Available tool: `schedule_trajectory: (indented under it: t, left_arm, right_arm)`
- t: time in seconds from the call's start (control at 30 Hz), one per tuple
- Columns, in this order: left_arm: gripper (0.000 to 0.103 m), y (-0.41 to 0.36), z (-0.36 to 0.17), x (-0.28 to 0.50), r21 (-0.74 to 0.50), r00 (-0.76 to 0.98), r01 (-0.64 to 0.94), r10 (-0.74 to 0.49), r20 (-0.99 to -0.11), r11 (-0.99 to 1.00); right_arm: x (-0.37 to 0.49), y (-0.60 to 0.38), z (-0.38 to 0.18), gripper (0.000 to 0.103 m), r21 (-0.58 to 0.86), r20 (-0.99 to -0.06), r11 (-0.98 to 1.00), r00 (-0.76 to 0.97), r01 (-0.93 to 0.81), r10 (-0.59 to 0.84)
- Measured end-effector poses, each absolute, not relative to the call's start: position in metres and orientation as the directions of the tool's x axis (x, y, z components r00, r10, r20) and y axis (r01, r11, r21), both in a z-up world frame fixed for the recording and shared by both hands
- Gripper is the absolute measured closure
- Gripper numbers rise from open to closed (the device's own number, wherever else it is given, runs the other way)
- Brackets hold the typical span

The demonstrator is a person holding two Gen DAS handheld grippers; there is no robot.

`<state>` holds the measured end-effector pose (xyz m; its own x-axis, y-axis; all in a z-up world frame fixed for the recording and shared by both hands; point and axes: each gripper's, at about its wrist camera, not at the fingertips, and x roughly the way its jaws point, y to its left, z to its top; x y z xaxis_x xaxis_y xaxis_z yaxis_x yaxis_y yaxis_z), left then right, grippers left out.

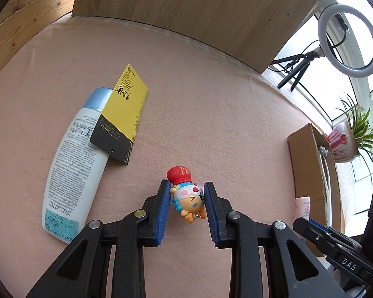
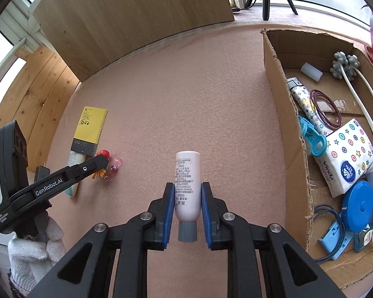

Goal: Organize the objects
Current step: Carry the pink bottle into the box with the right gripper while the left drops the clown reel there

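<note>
Holding a small toy figure (image 1: 186, 196) clamped in our left tool (image 1: 185, 198) above the pink bench (image 1: 211, 99); our right tool (image 2: 187, 203) grips a pink bottle (image 2: 187, 183), cap toward the camera, left of the cardboard box (image 2: 286, 124). White bottle (image 1: 72, 171) and yellow card (image 1: 123, 114) lie on the bench.

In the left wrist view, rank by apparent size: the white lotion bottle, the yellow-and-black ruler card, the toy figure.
1. white lotion bottle
2. yellow-and-black ruler card
3. toy figure

The figure sits nearest the camera, so it probably looks bigger than its true share.
</note>
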<state>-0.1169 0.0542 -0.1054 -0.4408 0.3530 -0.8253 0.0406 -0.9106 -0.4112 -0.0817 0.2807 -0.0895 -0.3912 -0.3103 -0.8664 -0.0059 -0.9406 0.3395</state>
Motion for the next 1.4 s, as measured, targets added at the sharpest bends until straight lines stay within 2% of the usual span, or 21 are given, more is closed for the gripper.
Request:
schedule_trajectory:
  t: [0.3, 0.77, 0.97, 1.23, 1.27, 1.3, 1.37, 1.4]
  left_arm:
    - [0.074, 0.084, -0.070, -0.116, -0.416, -0.479, -0.027, 0.377, -0.793, -0.909]
    - [0.074, 0.209, -0.005, -0.144, -0.471, -0.486, -0.262, 0.537, -0.690, -0.843]
    - [0.074, 0.265, -0.007, -0.151, -0.473, -0.442, -0.319, 0.570, -0.692, -0.822]
    - [0.072, 0.313, -0.019, -0.153, -0.430, -0.401, -0.363, 0.555, -0.729, -0.827]
    - [0.071, 0.316, -0.019, -0.153, -0.429, -0.394, -0.370, 0.557, -0.731, -0.824]
    - [0.059, 0.318, -0.019, -0.153, -0.432, -0.380, -0.374, 0.560, -0.736, -0.821]
    - [0.041, 0.318, -0.018, -0.151, -0.431, -0.377, -0.377, 0.560, -0.738, -0.820]
    - [0.041, 0.318, -0.015, -0.149, -0.420, -0.390, -0.382, 0.556, -0.734, -0.823]
  right_arm:
    - [-0.063, 0.312, -0.053, 0.084, 0.373, -0.820, -0.927, -0.459, 0.027, -0.343]
    - [-0.028, 0.412, -0.026, 0.084, 0.318, -0.799, -0.941, -0.567, -0.118, -0.199]
    - [-0.022, 0.432, -0.035, 0.084, 0.320, -0.805, -0.934, -0.566, -0.158, -0.179]
    - [-0.019, 0.438, -0.048, 0.084, 0.311, -0.818, -0.936, -0.549, -0.168, -0.174]
    - [-0.019, 0.440, -0.048, 0.084, 0.313, -0.818, -0.934, -0.548, -0.171, -0.173]
    - [-0.019, 0.442, -0.050, 0.084, 0.311, -0.819, -0.934, -0.547, -0.176, -0.170]
    - [-0.019, 0.445, -0.051, 0.084, 0.311, -0.821, -0.932, -0.547, -0.185, -0.166]
    - [-0.019, 0.446, -0.051, 0.083, 0.313, -0.817, -0.931, -0.553, -0.186, -0.165]
